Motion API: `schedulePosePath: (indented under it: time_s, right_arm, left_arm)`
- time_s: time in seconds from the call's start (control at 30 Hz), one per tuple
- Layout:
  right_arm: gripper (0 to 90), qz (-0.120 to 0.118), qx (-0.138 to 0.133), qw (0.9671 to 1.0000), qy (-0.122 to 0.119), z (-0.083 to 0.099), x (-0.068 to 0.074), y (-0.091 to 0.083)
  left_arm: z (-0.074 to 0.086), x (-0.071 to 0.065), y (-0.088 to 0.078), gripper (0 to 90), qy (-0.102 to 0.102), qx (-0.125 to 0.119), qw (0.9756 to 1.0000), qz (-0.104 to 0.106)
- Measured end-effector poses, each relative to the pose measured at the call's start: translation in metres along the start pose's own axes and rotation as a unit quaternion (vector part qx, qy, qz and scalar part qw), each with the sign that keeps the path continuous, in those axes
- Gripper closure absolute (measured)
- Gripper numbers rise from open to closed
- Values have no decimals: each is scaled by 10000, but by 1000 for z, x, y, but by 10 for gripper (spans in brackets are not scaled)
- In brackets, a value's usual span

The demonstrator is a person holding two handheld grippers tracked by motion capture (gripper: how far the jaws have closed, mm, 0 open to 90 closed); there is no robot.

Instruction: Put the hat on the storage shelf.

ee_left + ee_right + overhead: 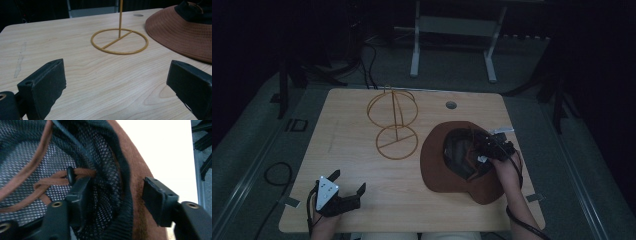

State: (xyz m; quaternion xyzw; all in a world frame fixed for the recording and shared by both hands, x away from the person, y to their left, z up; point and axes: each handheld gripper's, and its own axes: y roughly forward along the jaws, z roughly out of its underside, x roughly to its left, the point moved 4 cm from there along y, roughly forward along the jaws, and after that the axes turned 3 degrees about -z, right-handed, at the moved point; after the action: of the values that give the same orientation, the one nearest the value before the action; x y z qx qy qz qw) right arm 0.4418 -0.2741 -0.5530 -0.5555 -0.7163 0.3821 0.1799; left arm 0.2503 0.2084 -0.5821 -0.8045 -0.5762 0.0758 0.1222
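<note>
The right gripper (113, 195) straddled the crown edge of the brown hat (437, 167), one jaw inside against the black mesh lining, the other outside over the brim; its jaws stood partly apart, and a gap showed between the outer pad and the felt. The left gripper (113, 82) hovered wide open above bare wood, holding nothing. The hat lay upside down at the table's (342, 150) right side, a brown cord with a black toggle (70, 175) crossing its inside. One hat, one yellow wire stand (394, 122) and two grippers were there.
</note>
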Motion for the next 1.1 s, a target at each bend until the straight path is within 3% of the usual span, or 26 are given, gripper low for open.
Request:
schedulePosePath:
  time_s: [0.13,0.2,0.3,0.4,0.47,0.5,0.67,0.87,0.93,1.1]
  right_arm:
    - [515,230,-93,9997,18,3,3,4]
    - [568,367,-56,9993,-104,5,6,9]
    - [598,452,-46,9989,-128,5,8,12]
    - [726,681,-34,9974,-225,5,8,14]
    - [783,692,-51,9974,-197,3,6,12]
    - [824,680,-138,9975,-157,1,2,6]
    - [842,421,-391,9983,83,-6,-3,-11]
    - [841,222,-867,9957,222,-17,-7,-42]
    - [842,242,-1090,9935,207,-23,-7,-60]
    - [842,294,-1371,9899,208,-30,-9,-84]
  left_arm:
    - [1,0,1,30,-29,70,10000,18]
    - [1,-1,2,30,-27,90,10000,1]
    - [1,-3,2,30,-7,105,9999,0]
    - [1,-3,3,30,-17,150,9999,-8]
    - [2,-3,3,30,-39,165,9999,-32]
    - [2,-3,3,30,-49,164,9998,-32]
    - [1,-3,4,30,-94,132,9999,-16]
    - [-3,-8,4,30,-191,177,9997,-36]
    - [-6,-13,5,31,-219,209,9995,66]
    - [-18,-33,7,32,21,264,9990,349]
